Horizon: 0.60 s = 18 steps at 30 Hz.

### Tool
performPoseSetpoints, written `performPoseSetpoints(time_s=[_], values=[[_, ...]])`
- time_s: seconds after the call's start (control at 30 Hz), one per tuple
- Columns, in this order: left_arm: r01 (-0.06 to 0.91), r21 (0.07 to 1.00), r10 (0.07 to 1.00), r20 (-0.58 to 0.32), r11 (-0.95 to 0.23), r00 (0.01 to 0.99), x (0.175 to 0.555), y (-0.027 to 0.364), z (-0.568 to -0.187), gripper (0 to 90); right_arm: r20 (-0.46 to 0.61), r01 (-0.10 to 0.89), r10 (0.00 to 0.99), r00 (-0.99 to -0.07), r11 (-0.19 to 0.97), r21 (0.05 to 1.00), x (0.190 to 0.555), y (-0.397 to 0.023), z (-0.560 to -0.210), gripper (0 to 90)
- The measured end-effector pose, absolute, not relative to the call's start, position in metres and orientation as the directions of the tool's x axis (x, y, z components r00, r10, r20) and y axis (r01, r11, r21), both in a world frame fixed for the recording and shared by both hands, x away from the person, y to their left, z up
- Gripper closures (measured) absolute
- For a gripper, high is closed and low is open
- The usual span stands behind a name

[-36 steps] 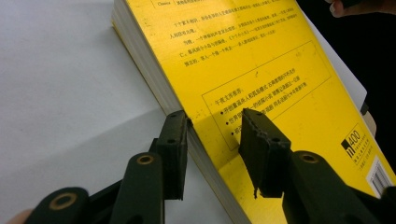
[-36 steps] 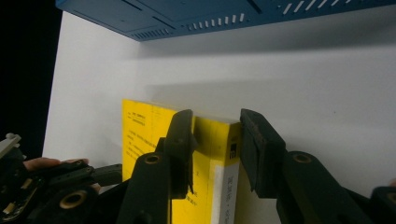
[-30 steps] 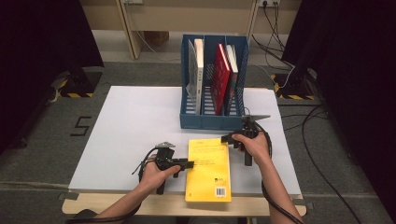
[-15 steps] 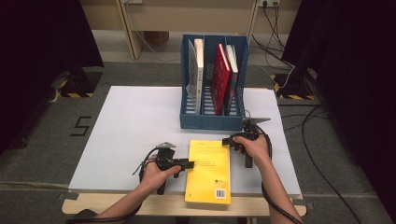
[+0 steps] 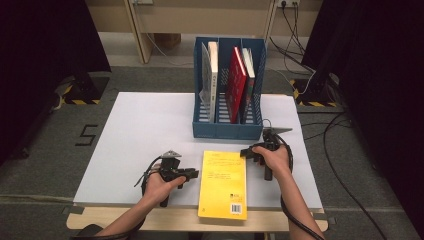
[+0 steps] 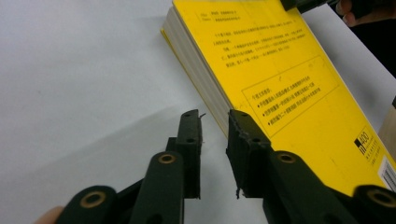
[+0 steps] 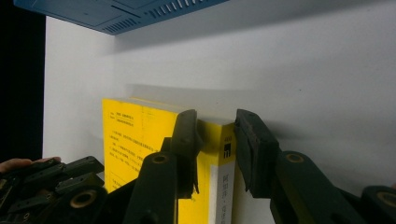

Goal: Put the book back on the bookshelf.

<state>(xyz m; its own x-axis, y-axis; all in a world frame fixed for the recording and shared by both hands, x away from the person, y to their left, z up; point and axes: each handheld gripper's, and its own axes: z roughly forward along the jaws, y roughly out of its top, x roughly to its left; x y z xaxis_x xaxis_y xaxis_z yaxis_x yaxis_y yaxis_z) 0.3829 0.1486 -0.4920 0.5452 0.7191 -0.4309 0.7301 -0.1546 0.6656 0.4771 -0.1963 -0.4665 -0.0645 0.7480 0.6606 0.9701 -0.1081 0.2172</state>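
From the high view, a yellow book (image 5: pixel 223 184) lies flat on the white worktop (image 5: pixel 135 135), back cover up with a barcode at its near end, which overhangs the worktop's near edge. It sits just in front of a blue file rack (image 5: pixel 227 127) that holds upright books. The left gripper (image 5: pixel 192 173) is at the book's left edge and the right gripper (image 5: pixel 248 152) at its far right corner; how wide either pair of jaws stands cannot be told from here.

In the left gripper view, the book (image 6: pixel 280 79) shows a thick block of pale pages under a yellow cover printed with small black text. The left gripper (image 6: pixel 215 122) has just been closing; its jaws stand a narrow gap apart, the tips right at the page edge, with nothing pinched between them.

In the right gripper view, the book's (image 7: pixel 135 140) yellow spine corner sits between the jaws of the right gripper (image 7: pixel 215 128), which have just been closing. Whether the pads already press on it cannot be told.
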Motion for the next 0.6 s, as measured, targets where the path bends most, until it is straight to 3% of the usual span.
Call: performPoseSetpoints(time_s=[0.6], values=[[0.743, 0.638, 0.726, -0.411, -0.203, 0.552, 0.385, 0.134, -0.495, 86.0, 0.668, 0.968, 0.733, -0.126, -0.057, 0.244, 0.476, -0.189, -0.459, 67.4]])
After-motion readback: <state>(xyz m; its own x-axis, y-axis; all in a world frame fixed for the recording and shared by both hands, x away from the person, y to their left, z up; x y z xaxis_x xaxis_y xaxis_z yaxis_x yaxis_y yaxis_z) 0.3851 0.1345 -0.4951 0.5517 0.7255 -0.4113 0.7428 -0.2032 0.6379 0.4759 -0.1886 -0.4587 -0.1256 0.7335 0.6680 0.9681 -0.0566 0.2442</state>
